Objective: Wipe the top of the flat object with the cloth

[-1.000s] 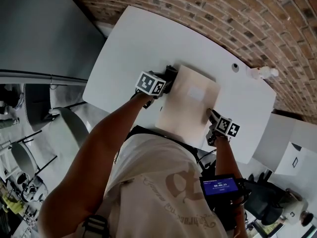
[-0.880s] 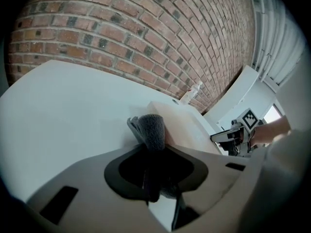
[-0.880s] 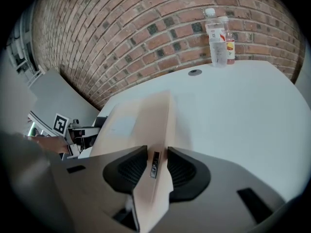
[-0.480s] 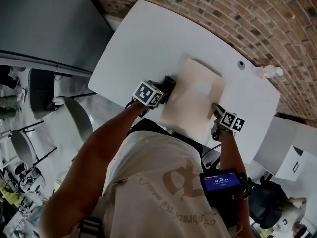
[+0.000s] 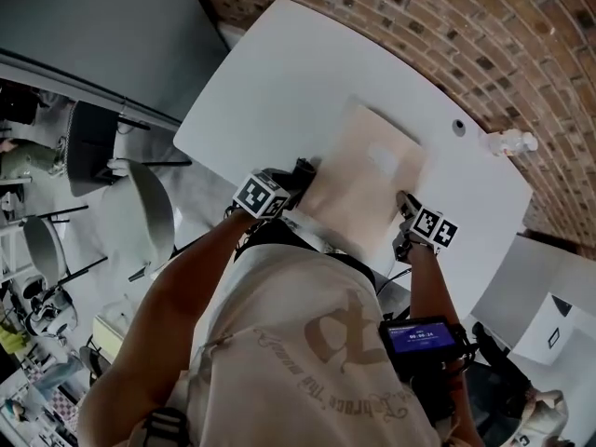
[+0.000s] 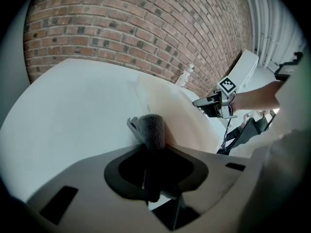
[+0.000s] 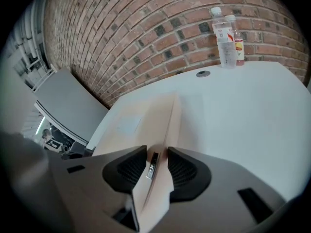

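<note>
A flat beige board [image 5: 363, 189] lies on the white table [image 5: 279, 73]. My left gripper [image 5: 298, 177] is at the board's near left corner, shut on a dark grey cloth [image 6: 151, 129] that sticks out past the jaws and rests by the board's edge [image 6: 167, 108]. My right gripper [image 5: 403, 205] is at the board's near right edge. In the right gripper view the board's edge [image 7: 146, 118] runs between the jaws of the right gripper [image 7: 156, 160], and both pads sit against it. Those jaws have just opened slightly further, with the edge still between them.
Two clear bottles [image 7: 226, 35] stand at the table's far edge by the brick wall [image 5: 521, 45]. A round cable hole [image 7: 203, 73] is near them. Chairs [image 5: 154, 222] stand to the left, below the table edge.
My left gripper has slid with the cloth along the board's left edge toward me, to the near corner. The right gripper has stayed at the near right edge.
</note>
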### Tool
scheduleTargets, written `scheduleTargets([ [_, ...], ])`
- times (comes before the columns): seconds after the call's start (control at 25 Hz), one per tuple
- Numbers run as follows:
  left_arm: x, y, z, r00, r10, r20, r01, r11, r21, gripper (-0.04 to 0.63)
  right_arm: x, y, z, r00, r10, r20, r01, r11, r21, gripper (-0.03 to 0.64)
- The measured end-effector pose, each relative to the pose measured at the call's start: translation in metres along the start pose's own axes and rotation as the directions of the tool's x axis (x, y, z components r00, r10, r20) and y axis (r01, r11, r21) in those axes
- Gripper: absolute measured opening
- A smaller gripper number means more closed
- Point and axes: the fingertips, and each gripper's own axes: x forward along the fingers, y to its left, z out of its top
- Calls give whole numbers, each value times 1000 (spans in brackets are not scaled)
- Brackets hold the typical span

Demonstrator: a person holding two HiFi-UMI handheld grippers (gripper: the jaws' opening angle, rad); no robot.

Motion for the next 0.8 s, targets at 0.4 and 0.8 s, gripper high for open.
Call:
scheduleTargets([
  [0.4, -19, -27, -55, 986, 165, -38, -168, 981, -101, 110, -1, -5, 3, 998, 59, 19, -58, 998, -22, 153],
  [0.8, -28, -58, -102, 957, 280, -75, -288, 887, -360, 110, 1, -4, 3, 992, 123, -16, -124, 989, -82, 164],
])
